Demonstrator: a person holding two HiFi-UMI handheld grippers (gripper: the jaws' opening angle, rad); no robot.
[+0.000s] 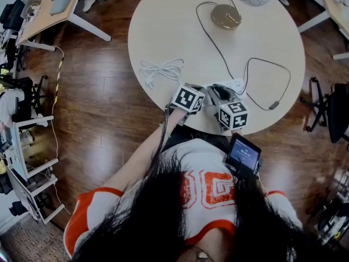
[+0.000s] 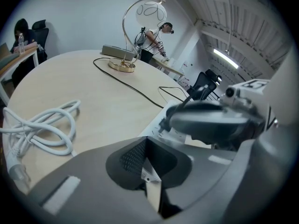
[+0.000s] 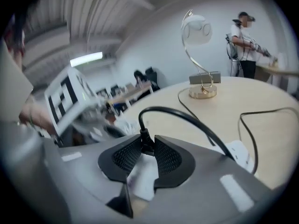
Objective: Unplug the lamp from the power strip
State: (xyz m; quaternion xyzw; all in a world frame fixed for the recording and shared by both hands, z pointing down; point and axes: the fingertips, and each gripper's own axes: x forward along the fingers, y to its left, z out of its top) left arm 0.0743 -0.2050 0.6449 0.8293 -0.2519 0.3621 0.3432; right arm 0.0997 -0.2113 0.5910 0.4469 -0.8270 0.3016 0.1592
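Observation:
The lamp (image 1: 226, 16) with its gold base stands at the table's far side. Its black cord (image 1: 218, 48) runs to the white power strip (image 1: 234, 84) near the front edge. In the right gripper view, my right gripper (image 3: 145, 148) is shut on the black plug (image 3: 145, 141), with the cord (image 3: 187, 118) arching away over the power strip (image 3: 240, 155). I cannot tell whether the prongs sit in the socket. My left gripper (image 2: 148, 171) is shut on a white end of the power strip (image 2: 156, 125). Both grippers meet at the strip, left gripper (image 1: 203, 96) beside right gripper (image 1: 223, 98).
A coiled white cable (image 1: 161, 70) lies on the round table (image 1: 163, 26) left of the grippers. The lamp cord's switch (image 1: 274, 105) rests at the right. Desks and chairs stand on the wooden floor around. A person stands behind the lamp (image 3: 243, 36).

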